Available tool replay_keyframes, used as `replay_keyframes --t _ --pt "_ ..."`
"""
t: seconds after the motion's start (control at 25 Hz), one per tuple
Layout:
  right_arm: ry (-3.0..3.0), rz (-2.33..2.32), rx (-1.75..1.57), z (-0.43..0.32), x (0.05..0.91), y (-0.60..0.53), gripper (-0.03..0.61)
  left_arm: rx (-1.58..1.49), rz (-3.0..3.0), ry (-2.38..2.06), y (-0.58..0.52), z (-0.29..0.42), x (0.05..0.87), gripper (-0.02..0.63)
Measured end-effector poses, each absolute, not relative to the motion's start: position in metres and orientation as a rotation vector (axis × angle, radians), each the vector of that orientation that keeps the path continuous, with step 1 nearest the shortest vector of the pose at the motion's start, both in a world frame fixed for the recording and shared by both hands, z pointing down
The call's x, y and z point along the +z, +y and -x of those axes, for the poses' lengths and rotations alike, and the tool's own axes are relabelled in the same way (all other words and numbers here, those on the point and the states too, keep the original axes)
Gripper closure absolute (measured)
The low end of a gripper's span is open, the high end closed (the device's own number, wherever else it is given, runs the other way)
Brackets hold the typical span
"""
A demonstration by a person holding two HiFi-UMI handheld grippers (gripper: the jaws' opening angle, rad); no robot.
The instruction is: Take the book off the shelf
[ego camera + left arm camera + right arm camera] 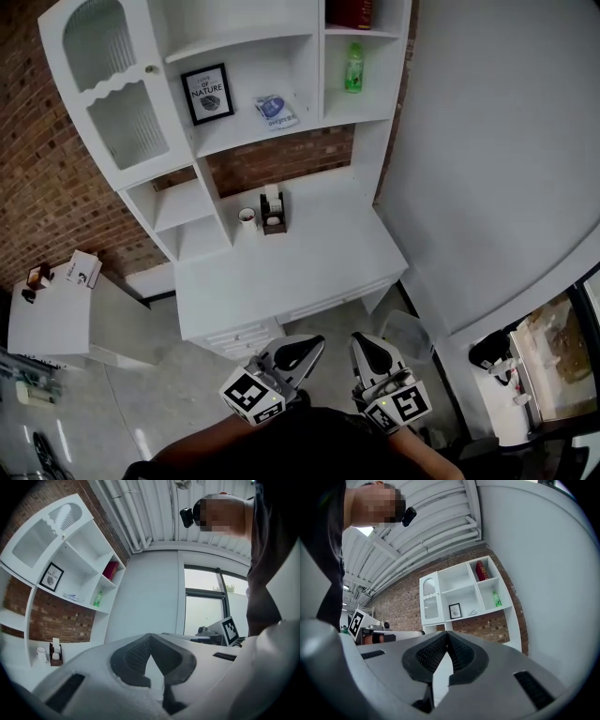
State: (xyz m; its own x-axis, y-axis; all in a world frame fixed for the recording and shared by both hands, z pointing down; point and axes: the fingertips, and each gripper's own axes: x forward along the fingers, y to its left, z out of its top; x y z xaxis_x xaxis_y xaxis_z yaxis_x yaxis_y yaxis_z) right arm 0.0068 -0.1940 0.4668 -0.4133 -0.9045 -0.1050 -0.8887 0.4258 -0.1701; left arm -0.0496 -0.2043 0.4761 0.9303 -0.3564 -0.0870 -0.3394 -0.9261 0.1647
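The book [354, 11], red, stood in the top right compartment of the white shelf [246, 41], above the bay with the green bottle [353, 68]. Nothing had reached it yet. Both tongs hung low by the person's body, well apart from the shelf: the left tongs [314, 345] were pressed together on nothing, and the right tongs [362, 343] likewise.

To do the reach well, I would judge that the right tongs should lift high and open wide before arriving. They should then pinch the spine near its lower end and draw it straight out, clear of the compartment wall.

The white counter [309, 272] carried only a cup [247, 217] and a small dark holder [274, 214] at its back. A brick wall [37, 187] ran behind, a plain pale wall stood to the right, and a low white table [47, 323] sat at the left.
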Motion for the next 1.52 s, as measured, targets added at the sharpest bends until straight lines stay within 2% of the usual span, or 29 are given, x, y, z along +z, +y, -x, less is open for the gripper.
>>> replay_keyframes --t 0.32,0.72,1.08,1.52 --pt "2.514 1.550 -0.101 0.024 0.456 -0.258 0.561 -0.208 -2.931 -0.603 -0.271 0.085 0.471 0.606" --pt "2.572 1.448 -0.069 0.021 0.454 -0.321 0.561 -0.221 -2.931 -0.681 -0.329 0.078 0.467 0.606" --pt "2.641 1.379 0.017 -0.027 0.434 -0.400 0.561 -0.242 -2.975 -0.774 -0.409 0.036 0.438 0.606" --pt "2.753 1.209 0.294 -0.123 0.349 -0.499 0.560 -0.340 -3.123 -0.879 -0.502 -0.065 0.357 0.606"
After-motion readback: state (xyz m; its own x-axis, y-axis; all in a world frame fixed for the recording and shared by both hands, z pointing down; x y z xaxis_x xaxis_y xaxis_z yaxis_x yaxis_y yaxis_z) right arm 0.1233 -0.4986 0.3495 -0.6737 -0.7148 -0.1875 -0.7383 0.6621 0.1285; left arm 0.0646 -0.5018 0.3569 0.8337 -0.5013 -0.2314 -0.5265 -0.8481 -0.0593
